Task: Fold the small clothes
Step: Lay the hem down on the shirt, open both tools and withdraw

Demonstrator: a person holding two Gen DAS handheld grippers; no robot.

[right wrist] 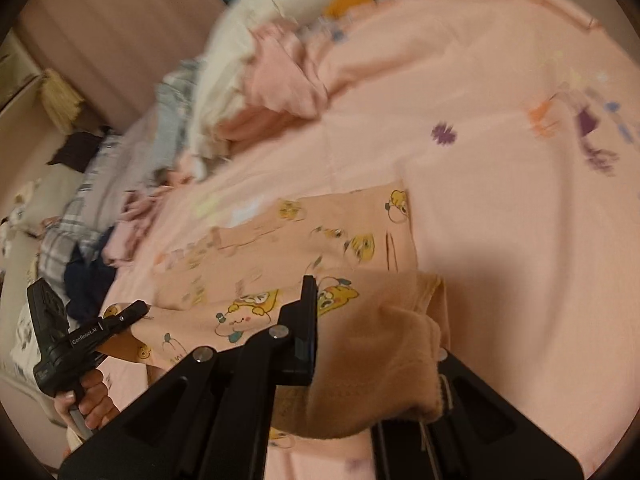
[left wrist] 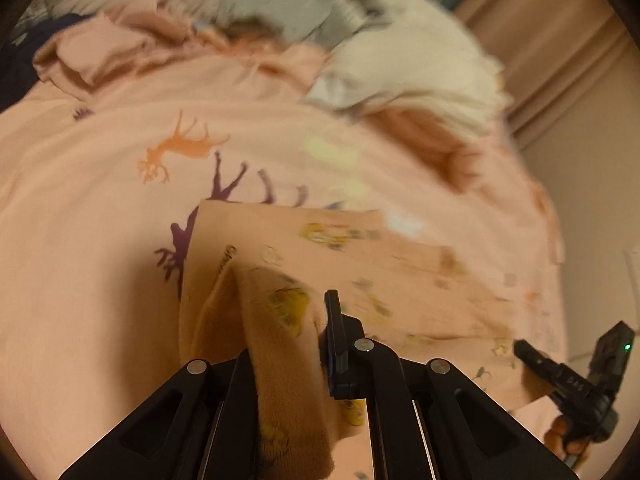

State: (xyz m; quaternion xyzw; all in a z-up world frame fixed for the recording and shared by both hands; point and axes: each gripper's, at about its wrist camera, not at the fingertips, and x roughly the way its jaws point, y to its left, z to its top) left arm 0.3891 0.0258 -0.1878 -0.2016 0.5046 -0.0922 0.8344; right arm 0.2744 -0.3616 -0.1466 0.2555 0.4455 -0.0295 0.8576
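Observation:
A small peach garment printed with yellow cartoon animals [left wrist: 360, 272] lies spread over the pink bedsheet, and it also shows in the right wrist view [right wrist: 280, 248]. My left gripper [left wrist: 296, 332] is shut on one near corner of it, the cloth bunched between the fingers. My right gripper [right wrist: 372, 328] is shut on the other near corner, with fabric draped over its right finger. Each gripper shows in the other's view: the right one [left wrist: 560, 372] at lower right, the left one [right wrist: 100, 328] at lower left.
The pink sheet [left wrist: 100, 240] has deer prints. A heap of other clothes, white [left wrist: 420, 60], grey [left wrist: 280, 4] and pink, lies at the far side of the bed. More plaid and dark clothes [right wrist: 84, 240] sit at the bed's left edge. A padded headboard [right wrist: 100, 32] stands behind.

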